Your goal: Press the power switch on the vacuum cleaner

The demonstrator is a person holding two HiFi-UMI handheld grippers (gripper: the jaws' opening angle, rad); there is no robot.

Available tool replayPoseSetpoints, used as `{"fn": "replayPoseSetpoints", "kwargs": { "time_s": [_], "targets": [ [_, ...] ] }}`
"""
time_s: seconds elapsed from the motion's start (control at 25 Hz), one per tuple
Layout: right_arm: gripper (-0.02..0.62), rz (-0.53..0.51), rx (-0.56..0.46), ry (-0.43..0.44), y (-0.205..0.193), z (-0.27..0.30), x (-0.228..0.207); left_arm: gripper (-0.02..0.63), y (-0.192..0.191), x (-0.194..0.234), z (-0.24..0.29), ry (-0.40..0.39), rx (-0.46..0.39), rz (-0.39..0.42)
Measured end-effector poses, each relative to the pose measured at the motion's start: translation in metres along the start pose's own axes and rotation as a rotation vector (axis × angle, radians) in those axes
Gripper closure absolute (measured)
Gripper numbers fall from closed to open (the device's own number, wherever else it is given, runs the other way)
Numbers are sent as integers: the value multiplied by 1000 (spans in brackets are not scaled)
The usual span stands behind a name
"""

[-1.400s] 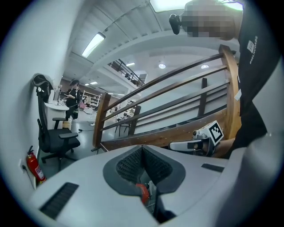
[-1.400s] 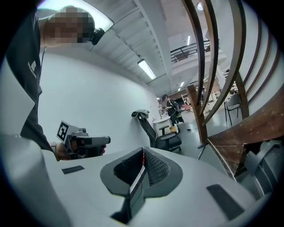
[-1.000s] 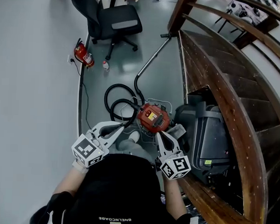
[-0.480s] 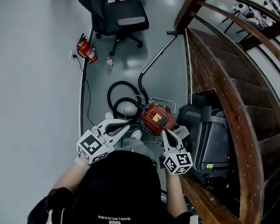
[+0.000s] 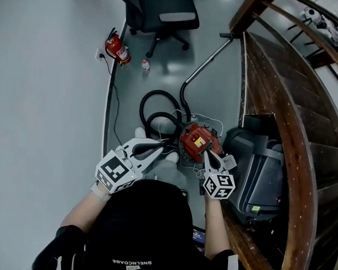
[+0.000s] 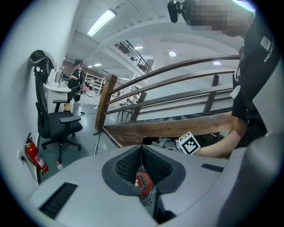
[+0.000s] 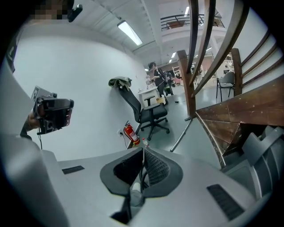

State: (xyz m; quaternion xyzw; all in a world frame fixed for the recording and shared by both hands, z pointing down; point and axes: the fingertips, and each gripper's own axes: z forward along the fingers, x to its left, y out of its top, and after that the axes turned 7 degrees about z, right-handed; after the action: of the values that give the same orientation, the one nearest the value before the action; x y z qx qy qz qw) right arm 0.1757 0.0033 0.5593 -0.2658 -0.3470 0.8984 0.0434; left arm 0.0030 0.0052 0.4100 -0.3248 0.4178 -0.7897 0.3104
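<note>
A grey floor point(image 5: 160, 81) is seen from above, bounded by a pale wall point(image 5: 43, 99) on the left and a wooden staircase point(image 5: 281, 97) with a curved handrail on the right. A fire extinguisher point(image 5: 118, 48) and a small bottle point(image 5: 145, 65) are set at the foot of the wall. An office chair point(image 5: 162, 15) is cut off by the upper edge.

The red vacuum cleaner point(image 5: 199, 142) is placed on the floor between the person's feet and the staircase, just beside a large grey box point(image 5: 262, 173). Its near edge is covered by the right gripper point(image 5: 208, 153), and its power switch cannot be made out; only a yellow label is seen on its top. Much of the floor nearby is hidden by the person's body.

The cleaner's long line is given by its metal tube point(image 5: 207, 64), which is directed away from the person and to the right, towards the stair post. Its black hose point(image 5: 153, 112) is coiled on the left of the body.

The left gripper point(image 5: 157, 149) is held to the left of the cleaner, above the hose. In both gripper views the jaws are seen closed tip to tip with nothing gripped; the red body is glimpsed behind the left pair.
</note>
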Motion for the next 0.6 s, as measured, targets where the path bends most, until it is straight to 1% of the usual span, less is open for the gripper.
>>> {"fn": "replayPoseSetpoints", "kwargs": {
  "time_s": [0.32, 0.44, 0.6],
  "targets": [
    [568, -9, 105, -32, -39, 59, -45, 591, -39, 12, 11, 35, 58, -47],
    [568, -15, 155, -53, -59, 78, -62, 591, -54, 14, 14, 45, 81, -56],
    [568, -20, 220, -75, -88, 107, -86, 591, -67, 22, 18, 68, 89, -82]
  ]
}}
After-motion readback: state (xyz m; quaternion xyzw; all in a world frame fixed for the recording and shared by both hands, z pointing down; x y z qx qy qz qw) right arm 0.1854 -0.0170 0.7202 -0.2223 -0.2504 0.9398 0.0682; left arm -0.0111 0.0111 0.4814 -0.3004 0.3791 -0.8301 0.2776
